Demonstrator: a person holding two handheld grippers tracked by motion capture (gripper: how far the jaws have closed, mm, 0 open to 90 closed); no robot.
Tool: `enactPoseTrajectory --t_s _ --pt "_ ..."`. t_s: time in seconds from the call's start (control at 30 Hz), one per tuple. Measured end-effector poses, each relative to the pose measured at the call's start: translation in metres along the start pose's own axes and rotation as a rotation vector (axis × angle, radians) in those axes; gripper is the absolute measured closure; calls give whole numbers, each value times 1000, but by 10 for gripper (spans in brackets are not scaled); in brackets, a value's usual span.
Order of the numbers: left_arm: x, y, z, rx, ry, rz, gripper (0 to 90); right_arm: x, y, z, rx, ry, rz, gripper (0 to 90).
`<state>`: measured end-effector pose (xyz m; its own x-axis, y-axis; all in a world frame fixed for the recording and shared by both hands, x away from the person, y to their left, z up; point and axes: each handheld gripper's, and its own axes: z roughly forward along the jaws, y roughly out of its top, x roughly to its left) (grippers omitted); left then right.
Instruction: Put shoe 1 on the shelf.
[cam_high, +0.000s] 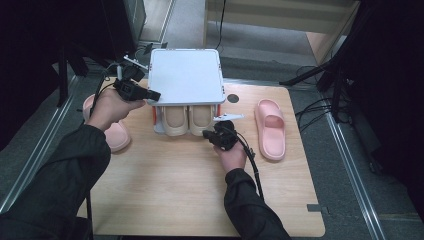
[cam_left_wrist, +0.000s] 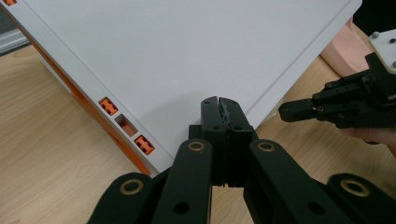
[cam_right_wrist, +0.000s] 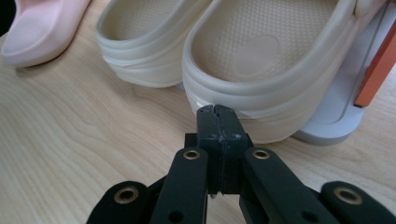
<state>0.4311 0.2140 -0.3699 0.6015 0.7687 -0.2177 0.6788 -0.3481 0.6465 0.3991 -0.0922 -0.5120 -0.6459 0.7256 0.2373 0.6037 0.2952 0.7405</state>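
Observation:
A white shoe rack (cam_high: 185, 75) stands at the back of the wooden table, with two beige clogs (cam_high: 175, 120) (cam_high: 201, 119) side by side under its flat top. My left gripper (cam_high: 155, 94) is shut and empty, its tips (cam_left_wrist: 218, 101) over the top shelf (cam_left_wrist: 187, 51) near the left front corner. My right gripper (cam_high: 208, 135) is shut too, with nothing between the jaws. Its tips (cam_right_wrist: 217, 110) sit right at the heel rim of the right-hand clog (cam_right_wrist: 261, 51), and the other clog (cam_right_wrist: 144, 42) lies beside it.
One pink slipper (cam_high: 270, 127) lies to the right of the rack. Another pink slipper (cam_high: 114, 134) lies at the left, partly under my left hand. The wooden table (cam_high: 165, 190) has free room in front. Orange clips (cam_left_wrist: 140, 142) line the shelf's edge. The table's edges drop to a grey floor.

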Motion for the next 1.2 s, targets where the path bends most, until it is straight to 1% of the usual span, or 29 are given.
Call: enactPoseTrajectory --t_s 0.07,0.13,0.17,0.2,0.27,0.37,0.43,0.47,0.5,0.53,0.57,0.6,0.63,0.67,0.7,0.73,0.77,0.83,0.87,0.9,0.93,0.97,1.03,1.07,1.1,1.13,1.17,1.2 --pt "-1 -1 0 -6 1 0 895 -2 1 1 -3 -1 1 885" --pt "-1 -1 0 -7 3 2 895 -4 1 1 -9 -5 11 885" --pt "-1 -1 0 -6 3 3 894 -3 0 0 -9 -11 29 900" --pt "-1 -1 0 -8 5 1 894 -3 -1 -1 -14 -12 31 900" --pt "-2 -1 0 -8 12 12 893 -1 -4 -5 -30 11 48 900" --pt "-5 -1 0 -10 35 32 889 3 -10 -14 -27 28 36 900" --pt "-6 -1 1 -13 38 28 872 6 -13 -22 -25 32 27 892" --pt "-6 0 1 -14 37 20 850 8 -15 -28 -29 32 16 890" --pt "-5 0 1 -13 30 13 850 8 -15 -28 -29 32 16 890" --pt "-4 1 0 -8 7 -12 796 11 -16 -39 -32 42 2 869" --pt "-3 2 -1 1 -11 -20 765 12 -16 -43 -31 48 -1 862" --pt "-5 2 -1 2 -17 -22 729 14 -16 -49 -34 55 -5 845" --pt "-7 1 -3 1 -15 -10 699 15 -17 -54 -39 64 -10 821" --pt "-9 1 -4 1 -16 -4 661 17 -18 -61 -31 77 -10 799" --pt "-9 1 -4 1 -16 -4 628 18 -19 -65 -32 80 -19 782" --pt "-12 1 -8 6 -16 -15 569 19 -20 -70 -31 88 -26 752" --pt "-14 1 -11 4 -14 -13 550 20 -21 -76 -30 95 -30 732" --pt "-17 0 -16 3 -14 -15 500 20 -24 -86 -38 112 -23 693" --pt "-18 -1 -18 3 -17 -13 492 21 -25 -92 -53 118 -30 685" --pt "-18 -1 -18 3 -17 -13 484 21 -25 -92 -53 118 -30 685" --pt "-20 -3 -22 -2 -18 -12 484 21 -27 -96 -62 121 -34 675" --pt "-21 -5 -26 1 -30 -12 463 22 -31 -107 -63 123 -50 650" --pt "-22 -6 -28 2 -33 -12 455 22 -33 -110 -52 127 -51 632" --pt "-24 -9 -32 -4 -35 -16 442 21 -35 -113 -45 135 -48 624" --pt "-24 -9 -32 -4 -35 -16 428 21 -35 -113 -45 135 -48 624" --pt "-24 -11 -34 -14 -36 -19 428 21 -36 -114 -42 143 -44 619" --pt "-25 -14 -36 -16 -40 -21 407 20 -39 -117 -37 153 -43 617" --pt "-25 -16 -37 -12 -38 -25 403 20 -40 -118 -36 153 -42 616"
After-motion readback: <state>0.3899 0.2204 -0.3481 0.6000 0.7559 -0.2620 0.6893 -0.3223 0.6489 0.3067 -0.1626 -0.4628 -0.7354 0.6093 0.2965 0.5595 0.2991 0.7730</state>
